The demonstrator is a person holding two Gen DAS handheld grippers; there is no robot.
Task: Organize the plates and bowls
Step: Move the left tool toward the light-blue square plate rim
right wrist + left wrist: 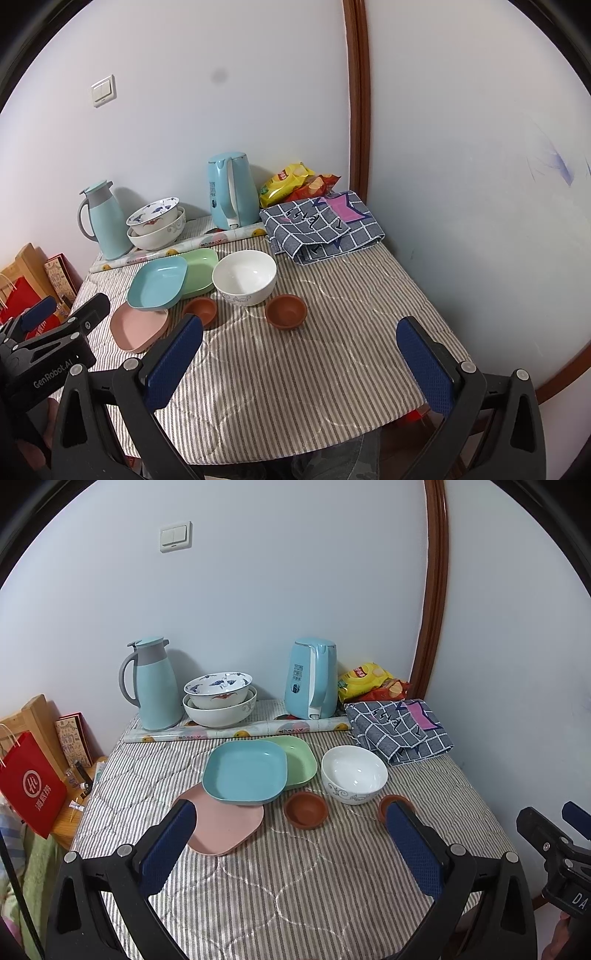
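Note:
On the striped tablecloth [280, 886] a blue square plate [245, 773] overlaps a pink plate [229, 827] and a green plate [299, 758]. A white bowl [354, 774] sits to their right, with two small brown saucers [306, 809] [388, 805] in front. Stacked patterned bowls [219, 698] stand at the back. My left gripper [291, 816] hovers open above the near table, empty. My right gripper [299, 332] is open and empty, nearer the table's right front; the same plates [159, 282], white bowl [244, 277] and saucers [286, 311] lie ahead of it.
A blue thermos jug [153, 683], a blue kettle [312, 677], a rolled sheet [236, 733], snack bags [369, 681] and a folded checked cloth [399, 727] line the back. A red bag [33, 782] stands off the table's left. Walls close in behind and right.

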